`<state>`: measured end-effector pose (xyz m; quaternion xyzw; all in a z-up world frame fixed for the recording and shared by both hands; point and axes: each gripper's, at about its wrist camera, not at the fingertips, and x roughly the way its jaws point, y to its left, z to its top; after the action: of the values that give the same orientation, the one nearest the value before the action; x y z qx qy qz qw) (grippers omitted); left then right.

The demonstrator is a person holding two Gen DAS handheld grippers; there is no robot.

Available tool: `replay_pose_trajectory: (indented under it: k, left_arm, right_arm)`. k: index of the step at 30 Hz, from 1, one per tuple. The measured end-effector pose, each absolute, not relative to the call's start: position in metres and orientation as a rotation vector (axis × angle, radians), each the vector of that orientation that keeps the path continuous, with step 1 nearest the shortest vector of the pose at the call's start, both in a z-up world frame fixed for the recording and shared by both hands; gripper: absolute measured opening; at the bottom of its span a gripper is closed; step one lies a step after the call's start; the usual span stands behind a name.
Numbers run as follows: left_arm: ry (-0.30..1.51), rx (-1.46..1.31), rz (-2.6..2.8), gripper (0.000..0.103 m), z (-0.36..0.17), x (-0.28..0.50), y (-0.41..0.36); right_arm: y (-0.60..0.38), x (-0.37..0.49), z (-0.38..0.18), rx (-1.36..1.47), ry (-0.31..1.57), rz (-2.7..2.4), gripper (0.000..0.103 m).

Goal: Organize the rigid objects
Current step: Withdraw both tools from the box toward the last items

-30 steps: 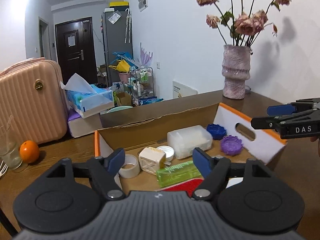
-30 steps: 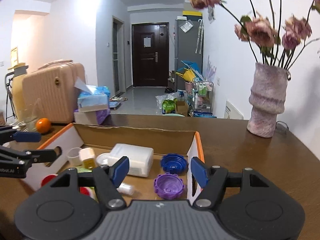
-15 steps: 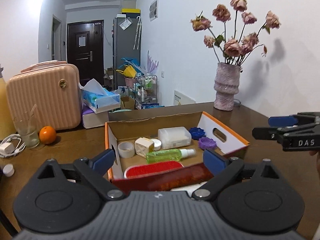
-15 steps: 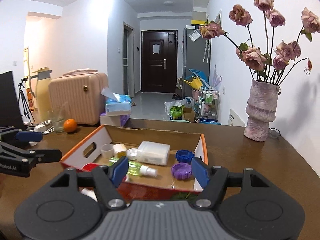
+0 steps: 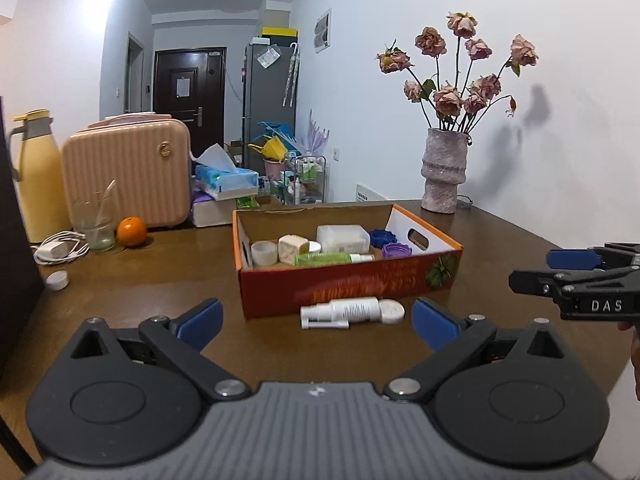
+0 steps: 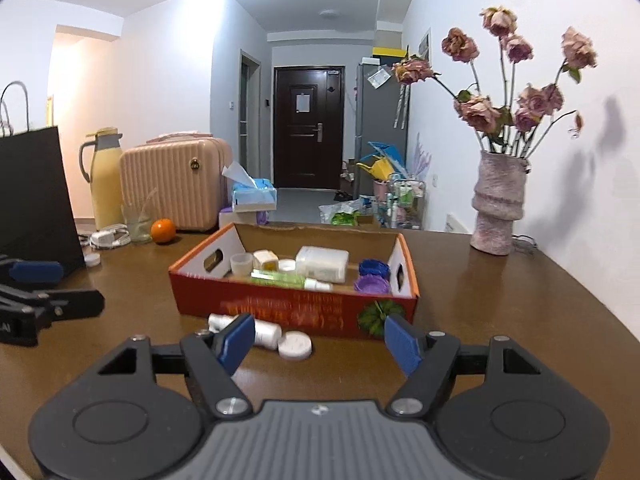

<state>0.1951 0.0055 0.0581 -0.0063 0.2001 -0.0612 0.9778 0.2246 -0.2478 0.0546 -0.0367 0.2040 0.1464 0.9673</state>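
A red cardboard box (image 5: 344,284) (image 6: 280,308) stands mid-table. It holds a white tape roll (image 5: 264,253), a cream cube (image 5: 293,248), a green spray bottle (image 5: 332,258), a white container (image 5: 343,238), a blue lid (image 5: 382,236) and a purple lid (image 5: 396,249). A white bottle (image 5: 344,312) (image 6: 264,331) and a white round lid (image 5: 391,311) (image 6: 295,345) lie on the table just in front of the box. My left gripper (image 5: 316,320) is open and empty, short of the bottle. My right gripper (image 6: 320,338) is open and empty, near the box front.
A vase of dried roses (image 5: 444,176) stands at the back right. A pink suitcase (image 5: 128,172), tissue box (image 5: 226,182), yellow flask (image 5: 38,184), glass (image 5: 94,224), orange (image 5: 131,231), charger cable (image 5: 60,246) and small white cap (image 5: 57,280) sit at the left. A black bag (image 6: 32,196) stands at the left.
Both grippers have pulled back from above the box, toward the table's near side. The box now shows whole, with the white bottle and lid in front of it.
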Motion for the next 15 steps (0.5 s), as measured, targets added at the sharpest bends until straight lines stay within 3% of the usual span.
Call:
replay_pose_trajectory:
  k: [15]
  left_arm:
    - [0.41, -0.023, -0.144, 0.103, 0.036, 0.114, 0.007]
  right_arm:
    - [-0.242, 0.118, 0.029, -0.076, 0.428, 0.272, 0.076]
